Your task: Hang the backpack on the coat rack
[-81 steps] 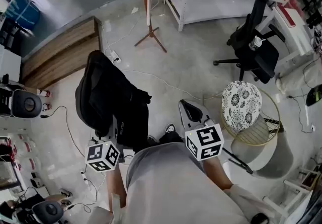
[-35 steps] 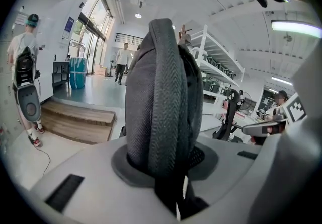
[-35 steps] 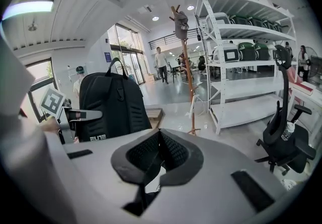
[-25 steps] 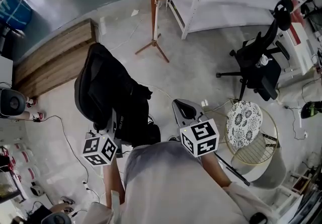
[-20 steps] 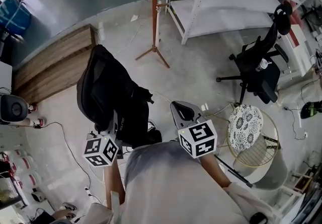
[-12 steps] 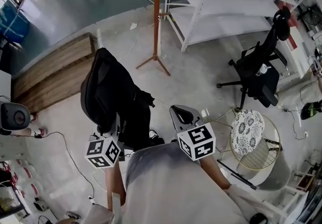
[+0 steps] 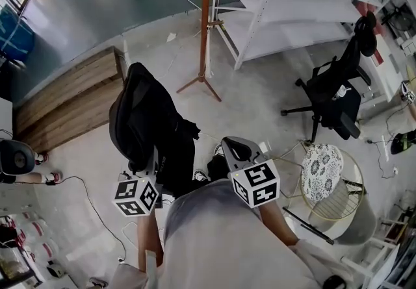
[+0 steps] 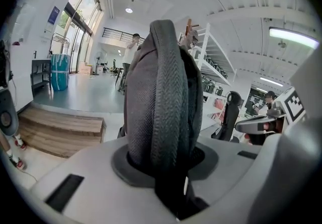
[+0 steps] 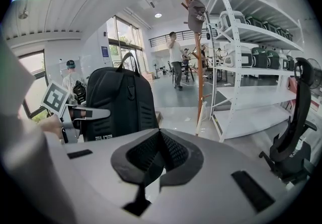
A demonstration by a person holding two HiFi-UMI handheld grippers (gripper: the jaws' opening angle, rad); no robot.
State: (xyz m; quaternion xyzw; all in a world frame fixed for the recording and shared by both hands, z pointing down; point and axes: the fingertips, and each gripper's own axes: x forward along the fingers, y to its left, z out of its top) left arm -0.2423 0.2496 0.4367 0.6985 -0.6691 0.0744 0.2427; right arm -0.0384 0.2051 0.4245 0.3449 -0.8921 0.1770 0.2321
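Left tool (image 8: 166, 165) still grips backpack (image 7: 153, 128), now nearer coat rack (image 7: 207, 21).

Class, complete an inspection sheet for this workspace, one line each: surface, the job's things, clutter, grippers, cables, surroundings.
Surface: grey concrete floor; no table seen.
Job's things: black backpack held up, apart from the wooden coat rack, not yet hung; a cap already hangs on the rack.
Clutter: round patterned seat on a wire frame, at the person's right.
Grippers: left gripper has its fingers shut on the backpack's strap; right gripper is shut and empty.
Cables: dark cable trails across the floor at the left.
Surroundings: white shelving, black office chair, wooden platform, a person standing far off.
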